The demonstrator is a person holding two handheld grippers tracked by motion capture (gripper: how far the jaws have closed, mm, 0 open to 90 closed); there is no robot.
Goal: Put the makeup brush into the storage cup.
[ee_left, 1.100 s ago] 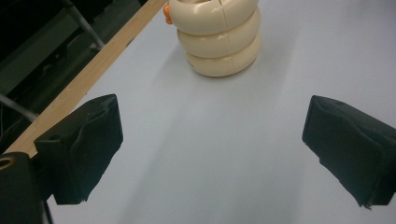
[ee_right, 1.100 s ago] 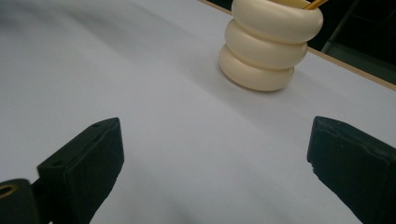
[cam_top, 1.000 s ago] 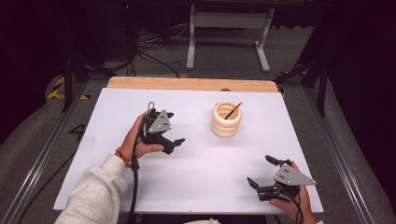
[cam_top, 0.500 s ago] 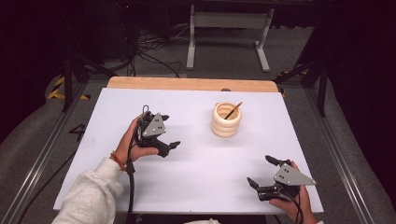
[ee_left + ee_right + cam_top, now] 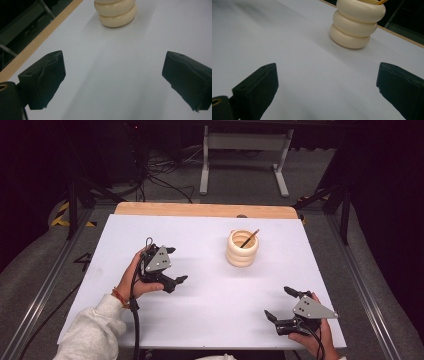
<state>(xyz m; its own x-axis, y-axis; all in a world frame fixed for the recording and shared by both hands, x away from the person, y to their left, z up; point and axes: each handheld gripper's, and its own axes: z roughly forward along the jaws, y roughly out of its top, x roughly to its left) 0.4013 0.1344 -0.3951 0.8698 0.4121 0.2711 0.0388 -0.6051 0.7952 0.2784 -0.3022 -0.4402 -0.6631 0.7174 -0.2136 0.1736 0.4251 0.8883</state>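
A cream ribbed cup (image 5: 242, 249) made of three stacked rings stands on the white table top (image 5: 210, 320), right of centre, with a pencil (image 5: 249, 239) leaning inside it. My left gripper (image 5: 178, 264) is held left of the cup, open and holding nothing, jaws pointing right toward it. Near the front right edge, my right gripper (image 5: 277, 301) is open and holds nothing. The left gripper view has the cup (image 5: 116, 12) far ahead of the wide-apart jaws of the left gripper (image 5: 113, 82). In the right gripper view the cup (image 5: 357, 23) stands well beyond the right gripper (image 5: 327, 87).
A wooden strip (image 5: 200, 210) runs along the table's far edge. Metal rails (image 5: 360, 275) flank both sides. Behind the table are a grey stand (image 5: 240, 150) and cables (image 5: 160, 170) on the floor.
My left gripper has drifted a little left and toward the near edge, away from the cup. The right gripper and the cup have stayed put.
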